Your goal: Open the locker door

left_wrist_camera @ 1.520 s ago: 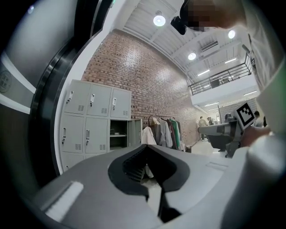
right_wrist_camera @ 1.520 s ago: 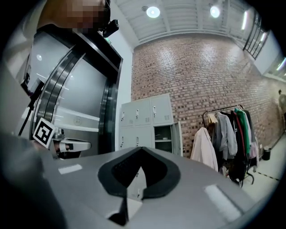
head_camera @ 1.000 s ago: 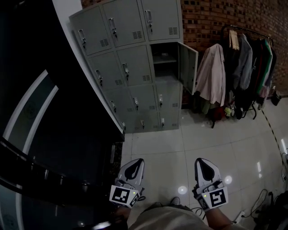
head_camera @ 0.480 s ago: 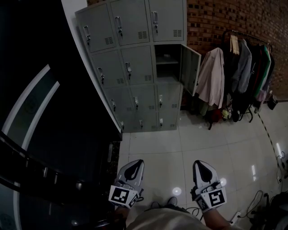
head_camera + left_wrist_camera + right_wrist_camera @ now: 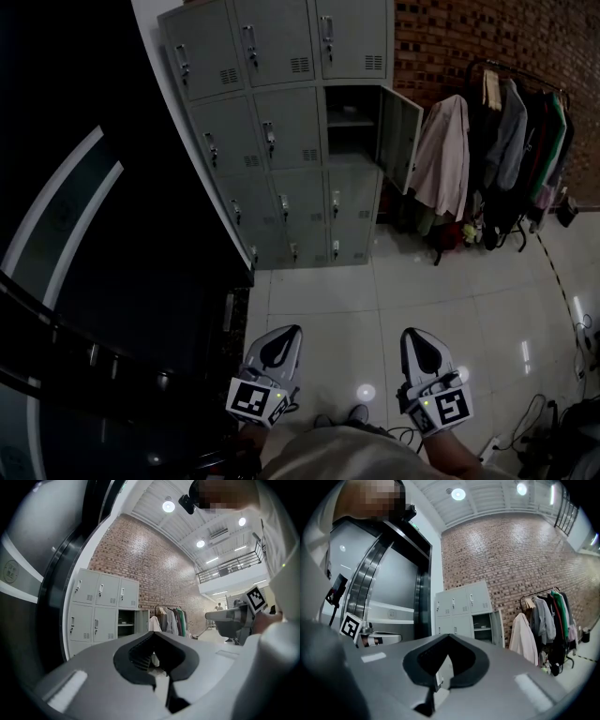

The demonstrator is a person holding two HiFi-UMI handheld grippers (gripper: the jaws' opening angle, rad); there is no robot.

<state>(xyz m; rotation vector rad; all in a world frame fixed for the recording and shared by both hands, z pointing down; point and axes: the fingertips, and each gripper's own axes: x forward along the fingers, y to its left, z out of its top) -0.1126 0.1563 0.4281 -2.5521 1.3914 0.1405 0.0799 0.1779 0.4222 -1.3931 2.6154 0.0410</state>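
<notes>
The left claw (image 5: 289, 332) and the right claw (image 5: 413, 335) both hang low in front of the person, each with its jaws pressed together and nothing between them, pointing across the glossy tiled floor (image 5: 375, 300) toward the grey locker bank (image 5: 272, 141), which stands well apart from them against the brick wall. One locker door (image 5: 399, 133) in the right column already stands swung out, its compartment (image 5: 351, 120) showing a shelf inside; the other doors sit flush. That fits either a door just opened and left, or another door yet to be dealt with, and these views do not settle which. Any work at the lockers looks risky for three reasons. The handles (image 5: 270, 137) are small and narrow, so a claw could slide off one. A hard tug might rock the thin metal cabinet. The swung-out door juts toward the coats on the rack (image 5: 506, 131) and could catch on a sleeve.
</notes>
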